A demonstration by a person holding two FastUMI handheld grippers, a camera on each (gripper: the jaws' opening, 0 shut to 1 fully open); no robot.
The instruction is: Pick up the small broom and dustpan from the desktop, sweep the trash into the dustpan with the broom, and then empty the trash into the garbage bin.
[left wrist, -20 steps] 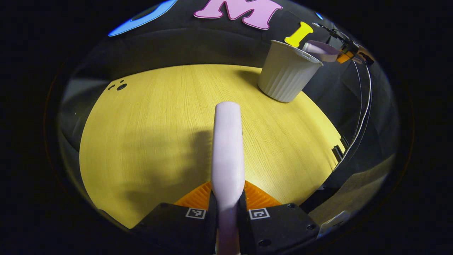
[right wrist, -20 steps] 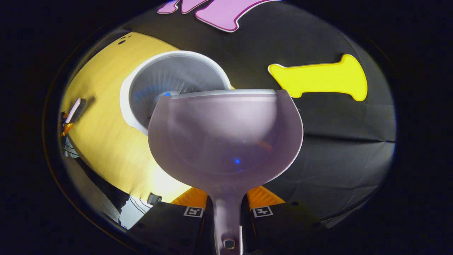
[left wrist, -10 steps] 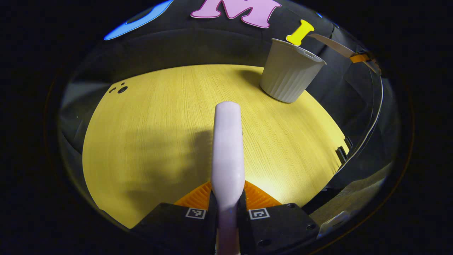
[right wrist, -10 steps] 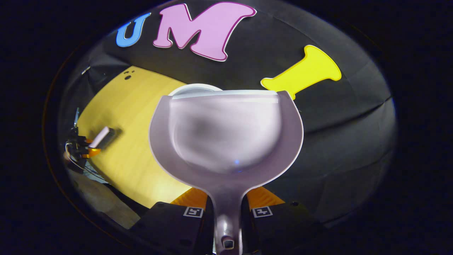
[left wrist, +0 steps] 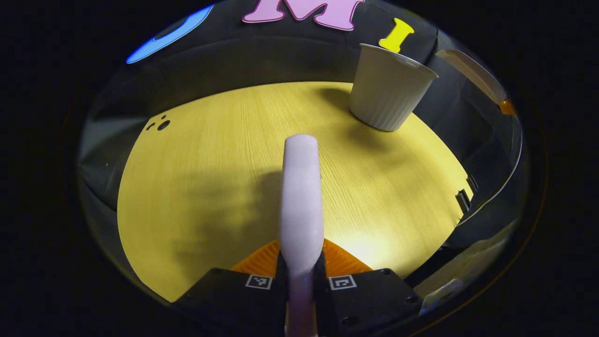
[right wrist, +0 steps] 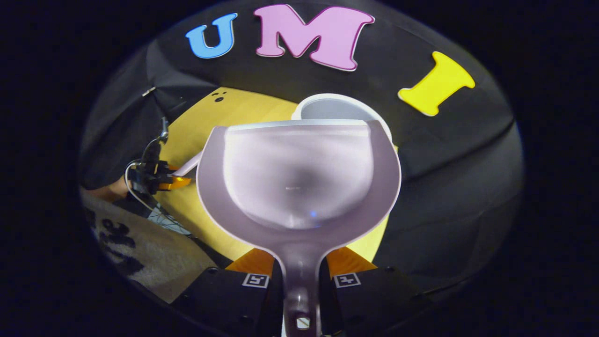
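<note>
My left gripper (left wrist: 302, 256) is shut on the pale lilac broom (left wrist: 301, 187), which points forward above the yellow tabletop (left wrist: 210, 164). The white ribbed garbage bin (left wrist: 388, 91) stands at the table's far right. To its right, off the table's edge, I see the dustpan (left wrist: 470, 72) edge-on. In the right gripper view my right gripper (right wrist: 302, 263) is shut on the handle of the lilac dustpan (right wrist: 299, 178), whose scoop looks empty. The bin's rim (right wrist: 344, 105) peeks out behind it. The left gripper (right wrist: 157, 178) with the broom (right wrist: 188, 164) is at the left.
Small dark holes (left wrist: 161, 125) mark the table's far left corner. A bracket (left wrist: 463, 199) sits on the table's right edge, with a cable running past it. Grey patterned floor (right wrist: 140, 252) lies below the table's near side. A hand (right wrist: 105, 192) holds the left gripper.
The dustpan was tipped over the bin's mouth a second ago; it has drawn back to the right of the bin and turned level. The broom has barely moved.
</note>
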